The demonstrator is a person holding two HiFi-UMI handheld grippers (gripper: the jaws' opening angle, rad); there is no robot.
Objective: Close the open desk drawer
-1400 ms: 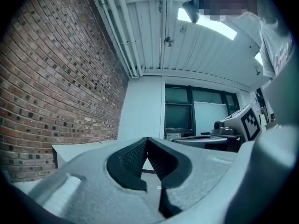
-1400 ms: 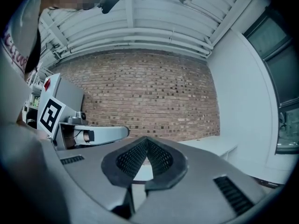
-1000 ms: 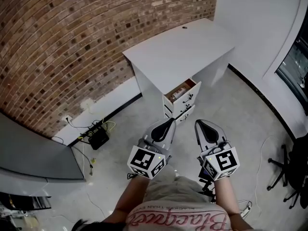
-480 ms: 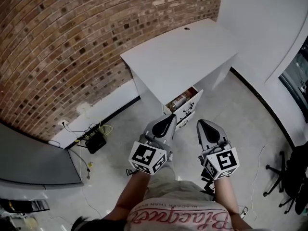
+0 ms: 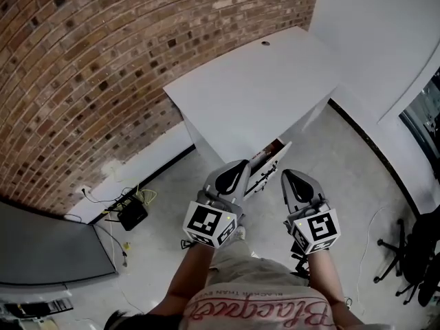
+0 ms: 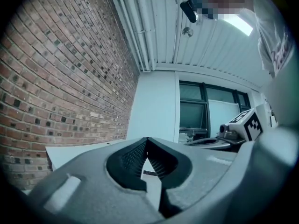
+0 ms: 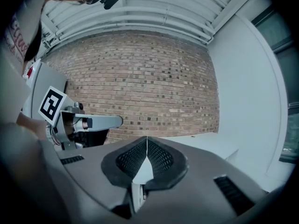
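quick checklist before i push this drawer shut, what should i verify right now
1. Drawer open, its front standing out from the desk: ok.
2. Left gripper shut, nothing between the jaws: ok.
3. Right gripper shut, nothing between the jaws: ok.
4. A gripper lined up with the drawer front: ok, in the head view the left gripper's tip lies over it and the right gripper sits just beside it.
5. Contact with the drawer front: cannot tell, neither gripper view shows the drawer.
6. Nothing sticking up out of the drawer to block it: cannot tell, its inside is mostly hidden.
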